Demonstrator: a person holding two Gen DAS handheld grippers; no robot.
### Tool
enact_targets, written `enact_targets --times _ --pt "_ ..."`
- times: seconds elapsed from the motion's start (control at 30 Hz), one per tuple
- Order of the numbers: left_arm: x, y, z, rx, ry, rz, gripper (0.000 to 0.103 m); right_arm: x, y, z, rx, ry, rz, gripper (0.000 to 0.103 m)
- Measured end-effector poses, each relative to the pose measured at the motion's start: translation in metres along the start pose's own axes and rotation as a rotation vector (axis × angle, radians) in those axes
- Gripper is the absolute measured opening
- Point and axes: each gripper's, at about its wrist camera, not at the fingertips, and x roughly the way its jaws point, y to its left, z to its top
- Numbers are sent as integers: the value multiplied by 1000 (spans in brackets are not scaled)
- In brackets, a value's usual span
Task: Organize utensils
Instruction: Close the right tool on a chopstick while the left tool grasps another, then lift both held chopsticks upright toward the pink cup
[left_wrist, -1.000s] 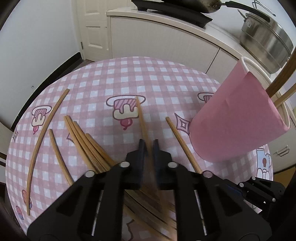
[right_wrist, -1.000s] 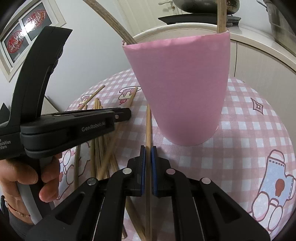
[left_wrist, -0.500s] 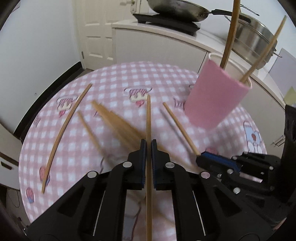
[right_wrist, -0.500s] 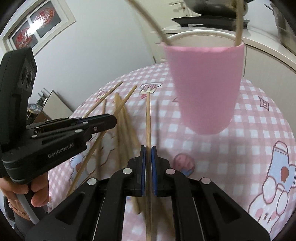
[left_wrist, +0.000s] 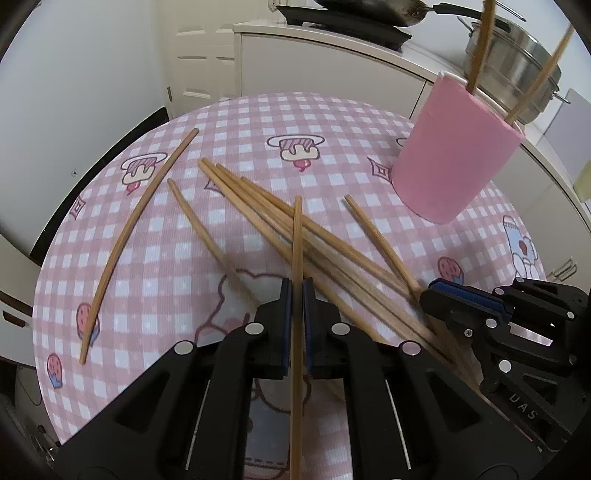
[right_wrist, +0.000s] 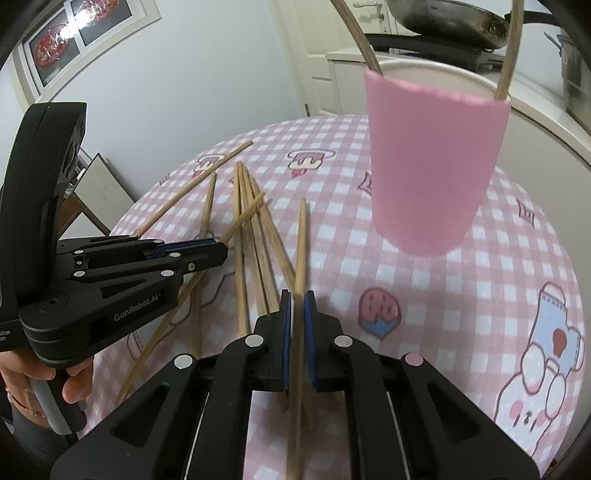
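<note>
Two tongs: each is clamped tight on one chopstick, which runs forward out of the nearly closed jaws.
Left tongs (left_wrist: 296, 291): they pinch a held chopstick (left_wrist: 296, 236) whose tip reaches out over the pile, clear of the cloth as far as I can judge.
Right tongs (right_wrist: 296, 301): they pinch a second held chopstick (right_wrist: 301, 240), tip aimed toward the base of the cup.
Hand: a hand (right_wrist: 22, 376) grips the left tool's handle at the near left of the right wrist view.
Loose chopsticks (left_wrist: 280, 221): a crossed bundle lies in the middle of the tabletop (left_wrist: 332, 122), with a single one (left_wrist: 376, 236) just to its right.
Strays: a long curved stick (left_wrist: 136, 229) and a shorter stick (left_wrist: 199, 221) lie toward the left edge, apart from the bundle.
Pink cup (right_wrist: 432, 162): it stands upright toward the far right edge with two sticks (left_wrist: 480, 44) already leaning inside.
Step in hand: judged as carrying both held sticks to the cup.
Doing it well: raise each tip above the rim before moving across, come in from above beside the leaning sticks, and feed one stick at a time so the tools do not collide.
Risk: a nudge against the wall could tip the light-looking cup; release only once the tip is well inside.
</note>
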Motion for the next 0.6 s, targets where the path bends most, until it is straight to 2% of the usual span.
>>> enact_targets --times 0.27,0.53,0.6 --pt "14 3 21 -6 22 19 7 20 -6 28 -1 9 -23 8" --pt "21 4 34 -2 39 25 7 36 -7 38 13 28 -35 9" --pt "22 5 36 -10 27 22 7 36 -7 39 14 25 -32 6"
